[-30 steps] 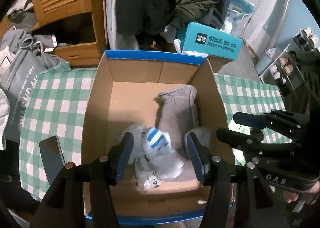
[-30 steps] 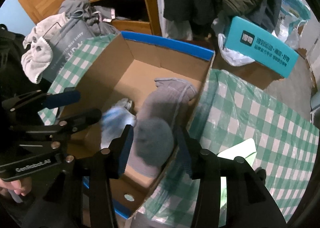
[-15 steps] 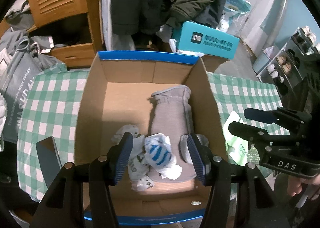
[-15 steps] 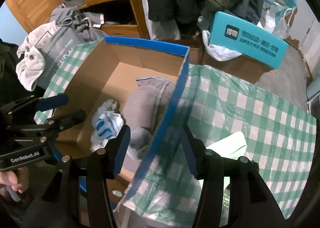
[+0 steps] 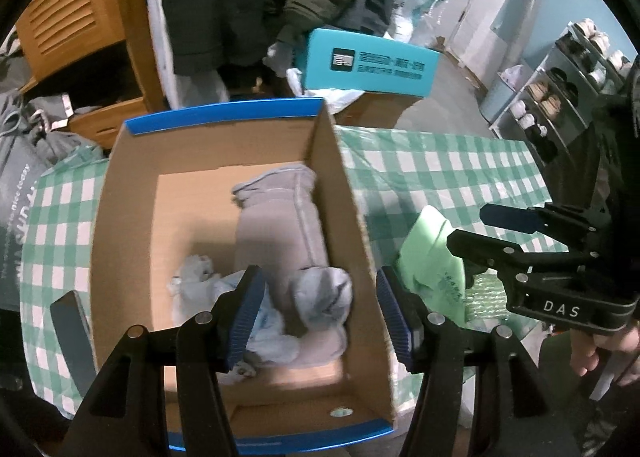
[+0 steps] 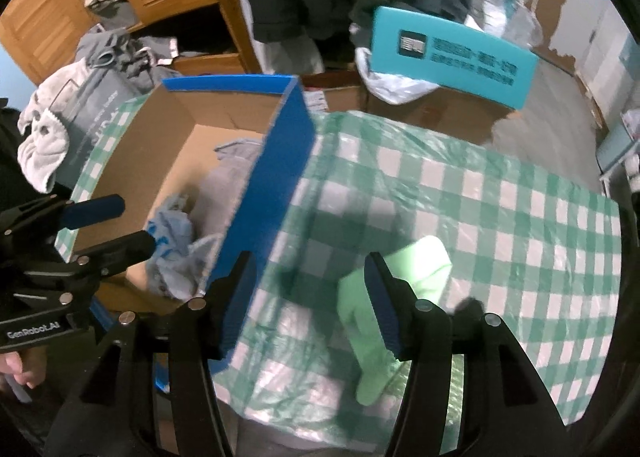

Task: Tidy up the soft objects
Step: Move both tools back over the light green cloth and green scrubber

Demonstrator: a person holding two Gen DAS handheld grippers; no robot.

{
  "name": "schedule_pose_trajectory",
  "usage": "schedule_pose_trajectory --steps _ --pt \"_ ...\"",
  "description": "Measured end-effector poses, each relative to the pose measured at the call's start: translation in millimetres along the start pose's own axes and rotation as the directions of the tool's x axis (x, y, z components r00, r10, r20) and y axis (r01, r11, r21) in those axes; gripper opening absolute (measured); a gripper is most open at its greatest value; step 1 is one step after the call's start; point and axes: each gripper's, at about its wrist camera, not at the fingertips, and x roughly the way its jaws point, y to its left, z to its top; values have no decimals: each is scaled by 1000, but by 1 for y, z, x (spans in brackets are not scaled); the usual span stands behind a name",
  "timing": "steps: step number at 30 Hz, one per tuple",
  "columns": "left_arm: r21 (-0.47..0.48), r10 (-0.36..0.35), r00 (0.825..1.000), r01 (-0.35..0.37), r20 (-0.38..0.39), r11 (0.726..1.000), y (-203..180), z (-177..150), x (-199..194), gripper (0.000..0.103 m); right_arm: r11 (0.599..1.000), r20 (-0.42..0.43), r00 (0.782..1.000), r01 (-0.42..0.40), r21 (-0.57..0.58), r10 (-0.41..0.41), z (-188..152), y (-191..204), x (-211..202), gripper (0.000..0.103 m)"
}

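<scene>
A cardboard box with a blue rim (image 5: 224, 117) stands on the green checked tablecloth (image 5: 440, 169). Inside lie a long grey sock (image 5: 280, 225), a balled grey sock (image 5: 324, 293) and a white-and-blue sock bundle (image 5: 200, 285). My left gripper (image 5: 320, 315) hangs open over the box's near right corner, one finger on each side of the right wall, holding nothing. My right gripper (image 6: 310, 297) is outside the box over the cloth. Its jaws are opening with nothing between them. A pale green bag (image 6: 400, 281) lies beside its right finger.
A teal carton (image 6: 452, 57) rests on brown boxes behind the table. Dark coats hang at the back by a wooden louvred cabinet (image 5: 68, 17). A grey tote with clothes (image 6: 92, 97) is at the left, a shoe rack (image 5: 560, 89) at the right.
The right gripper let go of the balled grey sock, which now lies in the box, and moved right over the tablecloth. The left gripper also shifted right across the box.
</scene>
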Motion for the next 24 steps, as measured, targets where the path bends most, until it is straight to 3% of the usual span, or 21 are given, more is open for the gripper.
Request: schedule_pose_trajectory --steps 6,10,24 --pt "26 -23 1000 23 0 999 -23 5 4 60 999 5 1000 11 51 -11 -9 -29 -8 58" --pt "54 -34 999 34 -16 998 -41 7 11 60 995 9 1000 23 95 -24 -17 -49 -14 67" --pt "151 -72 993 85 -89 985 -107 4 43 60 980 21 998 59 190 -65 -49 -110 -32 67"
